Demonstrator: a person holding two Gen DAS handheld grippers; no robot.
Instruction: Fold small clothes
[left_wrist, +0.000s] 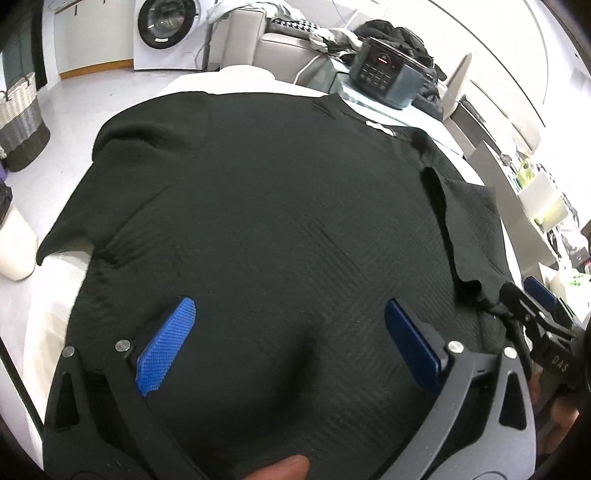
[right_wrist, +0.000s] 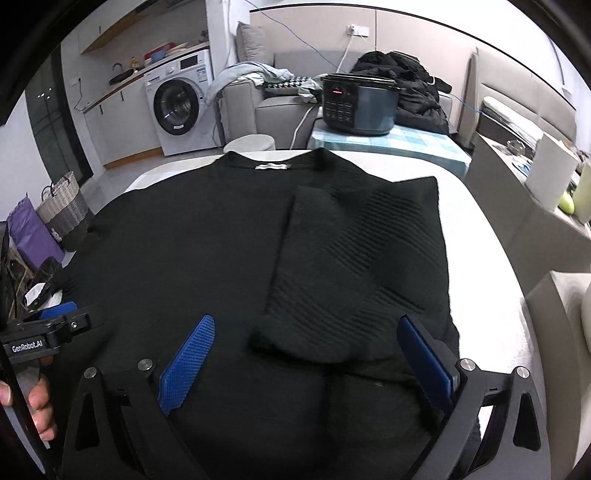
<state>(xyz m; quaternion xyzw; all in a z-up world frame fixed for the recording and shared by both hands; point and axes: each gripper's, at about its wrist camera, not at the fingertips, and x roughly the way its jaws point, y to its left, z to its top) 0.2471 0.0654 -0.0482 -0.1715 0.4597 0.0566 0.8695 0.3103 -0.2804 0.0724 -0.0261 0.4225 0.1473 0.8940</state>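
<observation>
Lying flat on the white tabletop (right_wrist: 476, 236) is one black knit top (right_wrist: 192, 240), its single white neck label (right_wrist: 272, 167) at the far edge and one sleeve (right_wrist: 354, 258) folded inward over the body, on the right side of the top as the right wrist view shows it. Two tongs hover over the near hem of the top: the left tongs (left_wrist: 290, 341) and the right tongs (right_wrist: 304, 360), each with two blue pads (right_wrist: 186, 363) spread wide and nothing caught between them. Beyond the top's collar stands one dark multicooker (right_wrist: 356, 105) on a checked cloth. Left of the top, farther back, are one washing machine (right_wrist: 177, 107) and one woven basket (right_wrist: 66, 210).
</observation>
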